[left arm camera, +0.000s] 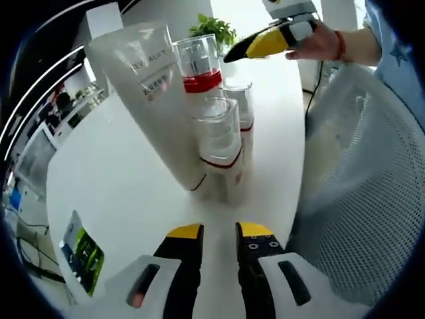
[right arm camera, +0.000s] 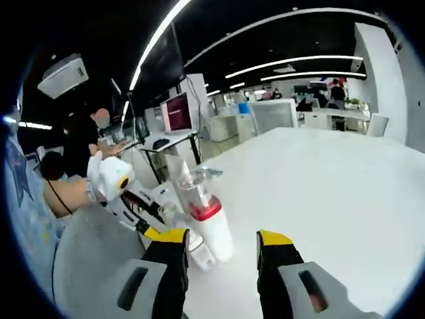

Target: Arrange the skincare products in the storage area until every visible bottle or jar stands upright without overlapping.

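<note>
A tall white tube (left arm camera: 149, 93) stands upright on the white table (left arm camera: 113, 186). Three clear-capped bottles with red bands crowd against it: one behind (left arm camera: 197, 66), one in front (left arm camera: 222, 143), one to the right (left arm camera: 240, 106). My left gripper (left arm camera: 220, 232) is open just short of the front bottle, nothing between its fingers. My right gripper (left arm camera: 262, 43) hovers beyond the group, held by a hand (left arm camera: 319, 43). In the right gripper view, the right gripper (right arm camera: 219, 238) is open, facing a red-banded bottle (right arm camera: 202, 209) with the tube (right arm camera: 176, 169) behind; the left gripper (right arm camera: 143, 222) reaches in from the left.
A mesh-backed chair (left arm camera: 372, 186) stands close against the table's right edge. A small green-and-black card (left arm camera: 83, 249) stands near the front left edge. A potted plant (left arm camera: 212, 30) sits at the far side. Broad white tabletop (right arm camera: 332, 193) stretches away; office desks and a person (right arm camera: 80, 143) lie beyond.
</note>
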Demonstrator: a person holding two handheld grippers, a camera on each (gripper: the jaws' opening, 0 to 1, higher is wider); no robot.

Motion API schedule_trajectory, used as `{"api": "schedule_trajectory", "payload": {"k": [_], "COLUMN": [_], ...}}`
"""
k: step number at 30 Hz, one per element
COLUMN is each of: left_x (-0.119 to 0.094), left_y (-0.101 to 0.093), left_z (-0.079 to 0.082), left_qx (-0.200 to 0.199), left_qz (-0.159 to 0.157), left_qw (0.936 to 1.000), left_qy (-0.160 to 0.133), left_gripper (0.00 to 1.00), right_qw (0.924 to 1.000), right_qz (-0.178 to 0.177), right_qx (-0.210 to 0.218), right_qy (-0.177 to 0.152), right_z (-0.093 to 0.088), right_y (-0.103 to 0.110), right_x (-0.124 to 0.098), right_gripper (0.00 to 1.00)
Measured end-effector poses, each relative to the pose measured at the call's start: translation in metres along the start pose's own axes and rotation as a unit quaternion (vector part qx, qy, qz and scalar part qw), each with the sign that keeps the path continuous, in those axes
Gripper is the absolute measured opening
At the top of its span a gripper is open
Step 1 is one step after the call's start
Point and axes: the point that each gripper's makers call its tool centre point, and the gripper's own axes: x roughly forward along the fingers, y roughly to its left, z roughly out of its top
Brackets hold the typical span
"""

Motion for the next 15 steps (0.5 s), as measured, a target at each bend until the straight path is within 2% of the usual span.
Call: {"api": "schedule_trajectory", "payload": {"k": [5,9,12,14,15], "left_x": [0.000,0.002,0.003,0.003,0.002], "left_y": [-0.002,-0.004,-0.007,-0.007,-0.008], "left_z": [0.004,0.007,0.008,0.011,0.013], "left_qx": [-0.013,-0.011,-0.008,-0.009,-0.012], "left_qz": [-0.006,-0.007,-0.009,-0.012,-0.014], "left_qw": [0.9999,0.9998,0.9999,0.9998,0.9997], "left_qy": [-0.009,-0.012,-0.012,-0.013,-0.015], "left_gripper": [0.22,0.21,0.20,0.20,0.20], "right_qw": [0.9979,0.9936,0.9913,0.9872,0.9828], "right_qz": [0.033,0.045,0.047,0.046,0.046], "right_qx": [-0.028,-0.048,-0.047,-0.052,-0.058], "right_qy": [0.048,0.092,0.114,0.143,0.169], "right_z": [-0.019,-0.037,-0.039,-0.043,-0.048], "right_y": [0.014,0.017,0.022,0.025,0.027], "right_x": [0.005,0.011,0.017,0.020,0.021], "right_gripper": [0.37,0.32,0.31,0.30,0.28]}}
